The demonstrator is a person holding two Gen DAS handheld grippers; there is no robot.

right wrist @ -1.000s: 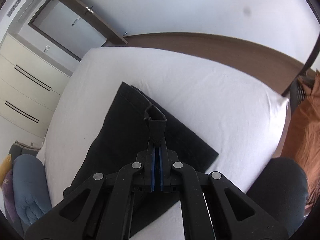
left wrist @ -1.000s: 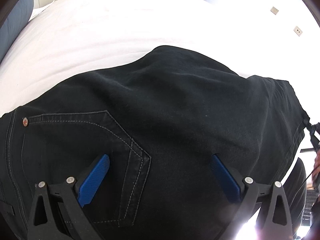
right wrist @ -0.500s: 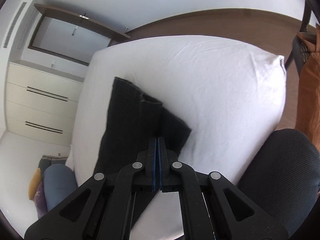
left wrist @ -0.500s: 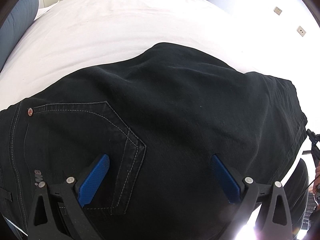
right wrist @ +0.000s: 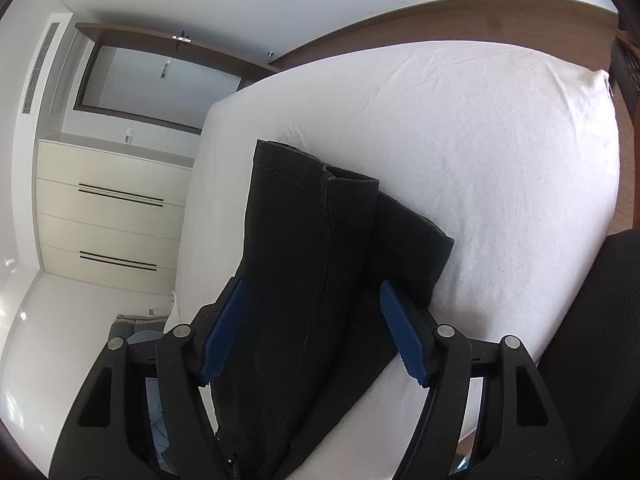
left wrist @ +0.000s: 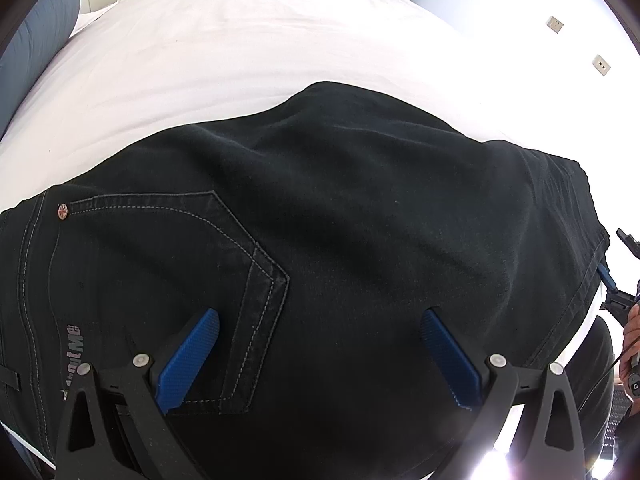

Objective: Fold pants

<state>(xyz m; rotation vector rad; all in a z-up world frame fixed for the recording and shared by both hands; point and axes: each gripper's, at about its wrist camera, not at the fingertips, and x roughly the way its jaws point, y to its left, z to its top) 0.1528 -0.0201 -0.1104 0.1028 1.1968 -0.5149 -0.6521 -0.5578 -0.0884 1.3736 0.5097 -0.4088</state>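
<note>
Your left gripper (left wrist: 320, 354) hangs jaws apart over the seat of the black pants (left wrist: 340, 240), back pocket (left wrist: 192, 288) just beside its left pad, nothing pinched; the pants lie flat on the white bed (left wrist: 240, 48), long axis running rightward to the hems. Your right gripper (right wrist: 310, 330) sits at that hem end, jaws just opened with the cuff layers (right wrist: 320, 216) between the pads but unpinched (so it's the nearer one for the next fold, I'd judge). Office chair (right wrist: 600, 320) crowds the right edge; grey pillow (left wrist: 36, 40) far left is well apart.
</note>
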